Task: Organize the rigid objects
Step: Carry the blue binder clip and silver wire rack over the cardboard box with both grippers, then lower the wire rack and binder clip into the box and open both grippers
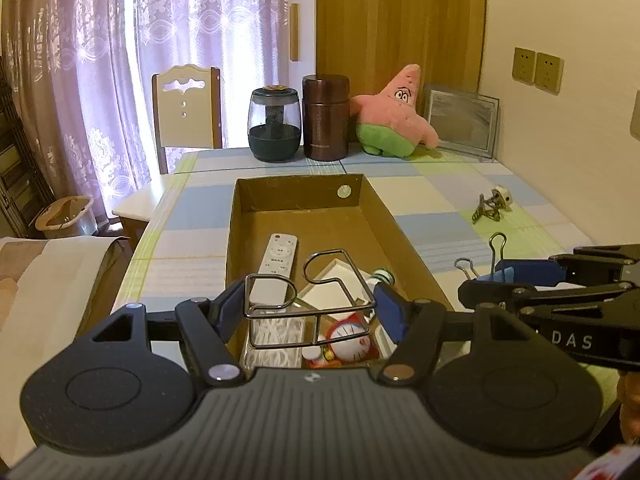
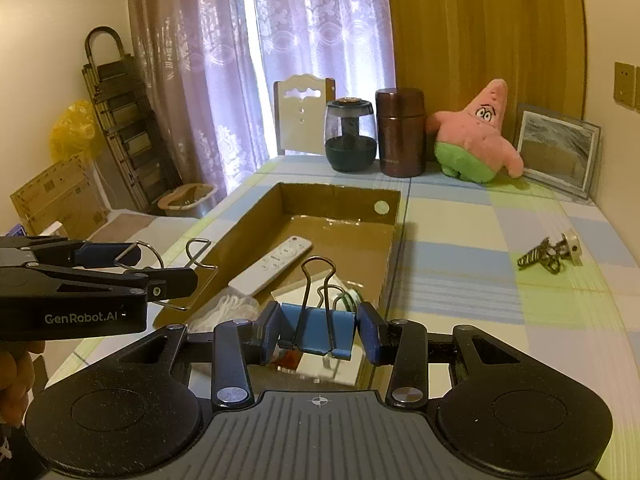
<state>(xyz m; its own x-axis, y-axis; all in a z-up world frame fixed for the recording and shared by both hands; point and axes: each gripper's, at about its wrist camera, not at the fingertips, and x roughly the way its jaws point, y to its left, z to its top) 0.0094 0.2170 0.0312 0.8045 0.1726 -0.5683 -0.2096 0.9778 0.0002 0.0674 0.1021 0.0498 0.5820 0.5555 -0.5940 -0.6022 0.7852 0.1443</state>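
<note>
My left gripper [image 1: 310, 308] is shut on a bent wire holder [image 1: 310, 300] and holds it over the near end of the open cardboard box [image 1: 296, 200]. In the box lie a white remote [image 1: 278, 266], a white flat box [image 1: 340, 284], a bag of white string [image 1: 274, 338], a Doraemon toy [image 1: 350, 344] and a small bottle [image 1: 384, 278]. My right gripper [image 2: 318, 330] is shut on a blue binder clip [image 2: 316, 330] and holds it above the box's near right edge. That clip also shows in the left wrist view [image 1: 516, 270]. The left gripper and wire holder show at the left of the right wrist view [image 2: 168, 270].
On the checked tablecloth to the right lies a small metal piece with a spring [image 2: 550, 254]. At the table's far end stand a dark glass jar [image 2: 351, 134], a brown canister [image 2: 401, 132], a Patrick plush [image 2: 478, 136] and a framed picture [image 2: 558, 152]. A chair [image 2: 304, 112] stands behind the table.
</note>
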